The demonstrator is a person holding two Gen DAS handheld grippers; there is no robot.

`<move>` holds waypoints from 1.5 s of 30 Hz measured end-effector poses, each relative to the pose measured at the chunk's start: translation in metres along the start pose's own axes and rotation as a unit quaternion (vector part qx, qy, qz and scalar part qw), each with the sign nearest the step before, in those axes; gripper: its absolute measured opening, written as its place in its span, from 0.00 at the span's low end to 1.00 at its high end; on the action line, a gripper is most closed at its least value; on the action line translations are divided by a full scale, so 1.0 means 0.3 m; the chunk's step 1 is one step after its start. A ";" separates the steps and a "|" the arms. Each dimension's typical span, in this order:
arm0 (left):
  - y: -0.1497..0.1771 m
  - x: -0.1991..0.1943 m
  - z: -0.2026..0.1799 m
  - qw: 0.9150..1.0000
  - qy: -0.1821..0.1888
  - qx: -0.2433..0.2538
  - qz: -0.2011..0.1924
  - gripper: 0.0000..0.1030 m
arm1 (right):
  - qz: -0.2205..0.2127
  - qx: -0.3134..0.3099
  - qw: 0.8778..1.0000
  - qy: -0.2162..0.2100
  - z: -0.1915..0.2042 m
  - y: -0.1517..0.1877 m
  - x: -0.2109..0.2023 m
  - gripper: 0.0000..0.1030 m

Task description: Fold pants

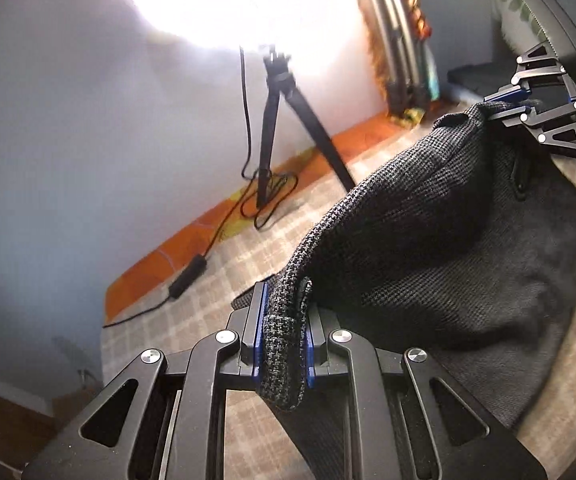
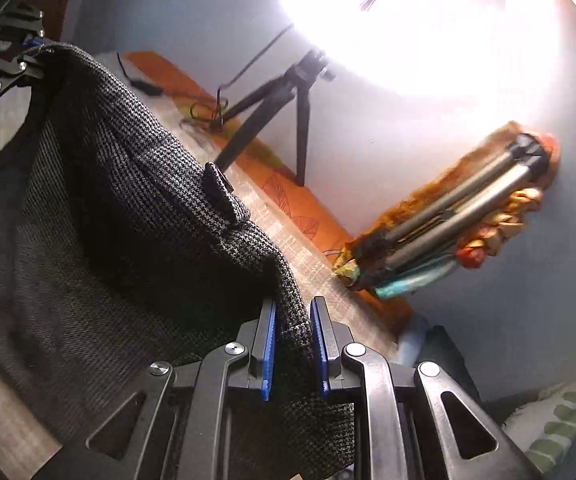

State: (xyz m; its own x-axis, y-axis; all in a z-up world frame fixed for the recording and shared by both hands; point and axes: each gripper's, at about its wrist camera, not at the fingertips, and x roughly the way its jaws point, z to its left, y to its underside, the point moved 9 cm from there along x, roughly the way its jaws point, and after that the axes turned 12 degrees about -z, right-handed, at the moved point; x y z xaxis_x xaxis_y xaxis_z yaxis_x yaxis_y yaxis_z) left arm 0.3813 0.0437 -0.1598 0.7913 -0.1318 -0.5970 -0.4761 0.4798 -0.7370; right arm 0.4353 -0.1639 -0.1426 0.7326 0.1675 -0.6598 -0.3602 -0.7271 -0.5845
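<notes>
We held the pants (image 1: 428, 240) by one edge, a gripper on each end, and the dark houndstooth cloth hung slack between them above the checked counter (image 1: 216, 280). The left gripper (image 1: 284, 344) had its fingers (image 1: 259, 332) drawn narrow and pinched on a rolled hem or band at the near left corner. The right gripper (image 2: 293, 344) gripped the far right corner the same way, with cloth bunched between its blue pads (image 2: 268, 352). The rest of the pants drooped toward the counter on the right, lying partly on it.

As we judged it, the step was to carry the held edge across and lay it down to make a fold. To do it well, we needed both corners level and the edge taut enough that the sag did not drag or crease. We also needed to lower the cloth evenly, so the upper layer met the lower one squarely before we let go. The pinch on the left looked thick, so we had to watch for a layer slipping out.

A lamp on a tripod (image 1: 276, 120) stood by the far wall, glaring hard, with its cable (image 1: 192, 276) trailing over the counter. A bundle of folded stands (image 2: 460, 216) leaned at the far right. We could read no brand, label or writing anywhere.
</notes>
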 end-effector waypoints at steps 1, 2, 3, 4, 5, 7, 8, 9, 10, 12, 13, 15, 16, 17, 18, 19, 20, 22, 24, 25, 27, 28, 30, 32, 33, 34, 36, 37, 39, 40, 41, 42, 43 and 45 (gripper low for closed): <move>0.014 0.022 0.001 1.000 0.000 -0.001 0.006 0.13 | 0.003 -0.001 1.000 -0.002 0.005 0.006 0.025 0.15; 0.023 0.043 0.003 1.000 0.000 -0.002 0.010 0.13 | 0.007 -0.001 1.000 -0.005 0.011 0.012 0.045 0.15; 0.036 0.066 0.001 1.000 0.001 -0.003 0.015 0.13 | 0.011 -0.001 1.000 -0.007 0.017 0.020 0.071 0.15; 0.039 0.081 0.002 1.000 0.001 -0.003 0.018 0.13 | 0.016 0.000 1.000 -0.010 0.021 0.029 0.102 0.15; 0.044 0.101 -0.001 1.000 0.001 -0.003 0.022 0.13 | 0.019 0.001 1.000 -0.012 0.023 0.037 0.125 0.15; 0.053 0.141 -0.006 1.000 0.001 -0.004 0.029 0.13 | 0.025 0.005 1.000 -0.016 0.029 0.051 0.159 0.15; 0.057 0.156 -0.006 0.999 0.001 -0.004 0.032 0.13 | 0.027 0.007 0.999 -0.017 0.034 0.056 0.167 0.15; 0.066 0.172 -0.006 0.999 0.001 -0.006 0.036 0.13 | 0.028 0.009 0.999 -0.018 0.035 0.060 0.180 0.15; 0.065 0.188 -0.005 0.999 0.002 -0.007 0.038 0.13 | 0.030 0.011 0.999 -0.020 0.036 0.066 0.197 0.15; 0.076 0.210 -0.003 0.999 0.002 -0.011 0.044 0.13 | 0.031 0.018 0.999 -0.024 0.038 0.072 0.221 0.15; 0.078 0.214 -0.003 0.999 0.001 -0.010 0.045 0.13 | 0.032 0.022 0.999 -0.026 0.033 0.075 0.234 0.15; 0.085 0.230 -0.001 0.999 -0.001 -0.010 0.049 0.13 | 0.033 0.032 0.999 -0.029 0.029 0.084 0.255 0.17; 0.087 0.235 0.002 0.999 -0.003 -0.011 0.051 0.13 | 0.034 0.039 0.998 -0.030 0.025 0.090 0.264 0.20; 0.088 0.243 0.007 0.998 -0.008 -0.013 0.053 0.16 | 0.034 0.046 0.998 -0.028 0.018 0.095 0.268 0.35; 0.084 0.253 0.008 0.998 -0.011 -0.015 0.055 0.20 | 0.034 0.055 0.998 -0.017 -0.002 0.103 0.272 0.42; 0.086 0.260 0.016 0.998 -0.015 -0.020 0.058 0.22 | 0.030 0.069 0.997 -0.007 -0.028 0.111 0.268 0.43; 0.085 0.264 0.021 0.998 -0.018 -0.023 0.060 0.29 | 0.024 0.095 0.995 -0.012 -0.055 0.121 0.255 0.47; 0.090 0.271 0.049 0.997 -0.040 -0.027 0.064 0.44 | 0.017 0.144 0.989 -0.015 -0.101 0.144 0.227 0.58; 0.093 0.274 0.082 0.996 -0.054 -0.036 0.066 0.58 | 0.014 0.191 0.981 -0.014 -0.156 0.191 0.191 0.59; 0.096 0.271 0.095 0.995 -0.055 -0.045 0.066 0.58 | 0.014 0.208 0.978 -0.017 -0.172 0.212 0.181 0.59; 0.094 0.257 0.111 0.995 -0.055 -0.054 0.062 0.59 | 0.020 0.251 0.967 -0.022 -0.208 0.269 0.158 0.59; 0.090 0.245 0.114 0.995 -0.057 -0.052 0.059 0.59 | 0.021 0.276 0.961 -0.029 -0.224 0.300 0.146 0.59; 0.082 0.210 0.116 0.996 -0.063 -0.041 0.049 0.59 | 0.024 0.306 0.951 -0.037 -0.238 0.349 0.120 0.59; 0.075 0.179 0.118 0.996 -0.071 -0.031 0.043 0.59 | 0.025 0.328 0.944 -0.041 -0.242 0.392 0.094 0.59; 0.075 0.163 0.130 0.996 -0.076 -0.030 0.041 0.59 | 0.026 0.333 0.941 -0.045 -0.235 0.404 0.077 0.59; 0.075 0.152 0.133 0.996 -0.075 -0.034 0.041 0.59 | 0.026 0.337 0.940 -0.049 -0.223 0.420 0.054 0.59; 0.074 0.134 0.157 0.995 -0.078 -0.044 0.044 0.59 | 0.027 0.343 0.937 -0.055 -0.204 0.428 0.021 0.59; 0.071 0.117 0.169 0.995 -0.078 -0.053 0.042 0.59 | 0.028 0.350 0.934 -0.057 -0.186 0.435 -0.008 0.59; 0.063 0.075 0.178 0.994 -0.072 -0.072 0.032 0.59 | 0.030 0.363 0.929 -0.067 -0.151 0.446 -0.060 0.59; 0.059 0.047 0.178 0.994 -0.066 -0.083 0.025 0.59 | 0.029 0.363 0.928 -0.072 -0.127 0.442 -0.082 0.60; 0.057 0.019 0.173 0.994 -0.060 -0.091 0.018 0.59 | 0.027 0.361 0.929 -0.074 -0.104 0.436 -0.106 0.61; 0.057 -0.004 0.164 0.994 -0.054 -0.096 0.013 0.59 | 0.025 0.360 0.930 -0.075 -0.092 0.434 -0.122 0.64; 0.059 -0.034 0.147 0.994 -0.044 -0.099 0.008 0.59 | 0.023 0.363 0.928 -0.077 -0.072 0.431 -0.146 0.66; 0.068 -0.088 0.106 0.995 -0.025 -0.099 0.002 0.59 | 0.021 0.376 0.923 -0.081 -0.043 0.425 -0.184 0.69</move>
State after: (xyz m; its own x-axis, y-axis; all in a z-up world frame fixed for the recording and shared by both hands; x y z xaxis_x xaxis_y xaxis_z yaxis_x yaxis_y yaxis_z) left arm 0.3629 0.0846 -0.1487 0.8050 -0.0846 -0.5872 -0.5415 0.2997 -0.7855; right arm 0.3565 -0.2744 -0.1746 0.6343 0.2914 -0.7161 -0.7303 -0.0779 -0.6787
